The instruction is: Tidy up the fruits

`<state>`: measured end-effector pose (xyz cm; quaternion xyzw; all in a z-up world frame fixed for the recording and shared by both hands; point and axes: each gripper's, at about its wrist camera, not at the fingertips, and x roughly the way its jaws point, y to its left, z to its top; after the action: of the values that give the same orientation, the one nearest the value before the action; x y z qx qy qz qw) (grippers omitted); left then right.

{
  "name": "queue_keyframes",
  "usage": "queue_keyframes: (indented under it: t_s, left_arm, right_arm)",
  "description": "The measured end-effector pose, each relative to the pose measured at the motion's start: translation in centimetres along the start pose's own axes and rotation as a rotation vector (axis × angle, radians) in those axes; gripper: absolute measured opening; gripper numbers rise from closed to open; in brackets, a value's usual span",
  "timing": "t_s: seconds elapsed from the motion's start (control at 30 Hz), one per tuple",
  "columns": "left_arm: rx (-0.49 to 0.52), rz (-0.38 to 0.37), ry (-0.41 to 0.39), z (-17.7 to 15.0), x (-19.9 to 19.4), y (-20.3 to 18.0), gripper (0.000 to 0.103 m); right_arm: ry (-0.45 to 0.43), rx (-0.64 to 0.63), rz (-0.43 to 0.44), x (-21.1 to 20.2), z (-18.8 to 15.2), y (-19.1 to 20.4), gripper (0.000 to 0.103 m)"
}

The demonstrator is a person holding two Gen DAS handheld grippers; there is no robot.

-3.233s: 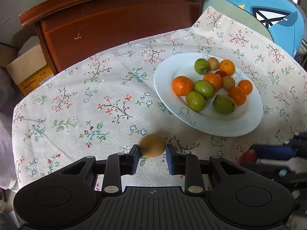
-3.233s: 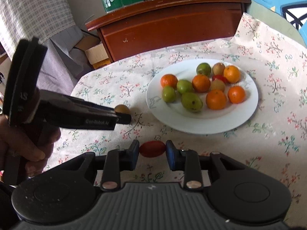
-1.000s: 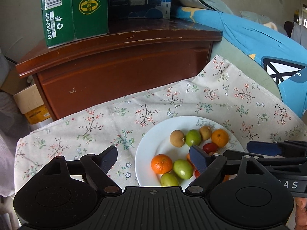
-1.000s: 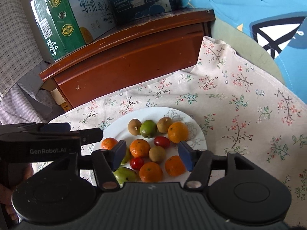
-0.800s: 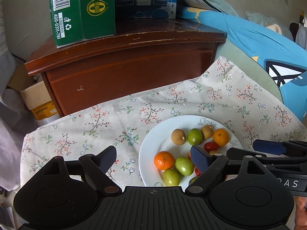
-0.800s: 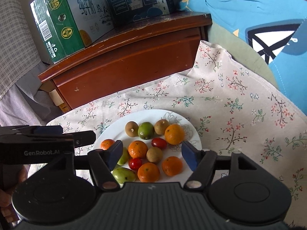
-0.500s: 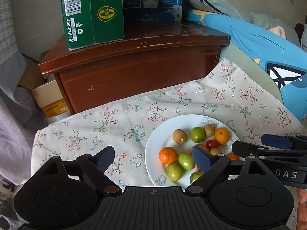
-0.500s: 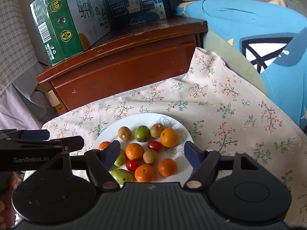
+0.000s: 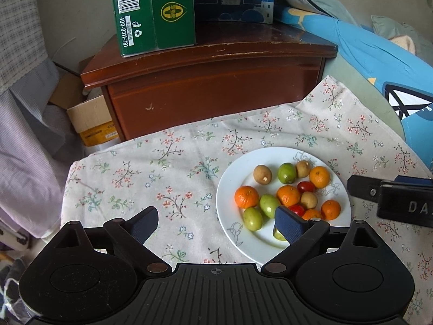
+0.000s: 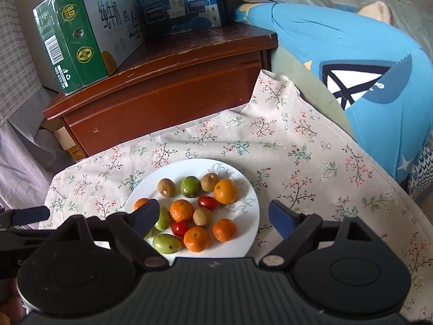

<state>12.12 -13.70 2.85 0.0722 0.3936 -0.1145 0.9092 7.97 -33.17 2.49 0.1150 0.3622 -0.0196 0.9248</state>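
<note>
Both hand-held grippers, left (image 9: 216, 223) and right (image 10: 213, 215), stand spread and empty, jaws just opened. All fruit lies on the white plate (image 10: 250, 197): twelve o'clock of right, one o'clock of left; right nearer.

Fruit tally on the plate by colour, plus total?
orange fruits: 5
green fruits: 4
brown fruits: 3
red fruits: 2
Total: 14, all on the white plate
</note>
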Motion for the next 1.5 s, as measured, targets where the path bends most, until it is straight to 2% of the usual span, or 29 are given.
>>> queue_keyframes:
  t_s: [0.13,0.5,1.5]
  left_arm:
    - [-0.006,0.013,0.017,-0.3,-0.1,-0.1,0.095]
    - [-0.009,0.035,0.048,-0.6,-0.1,-0.7,0.096]
    - [-0.016,0.079,0.107,-0.7,1.9,-0.5,0.096]
  right_arm:
    - [-0.002,0.009,-0.024,-0.8,-0.1,-0.4,0.092]
    - [0.055,0.076,-0.093,-1.0,-1.1,-2.3,0.094]
    - [0.140,-0.011,-0.216,2.2,-2.2,-0.8,0.098]
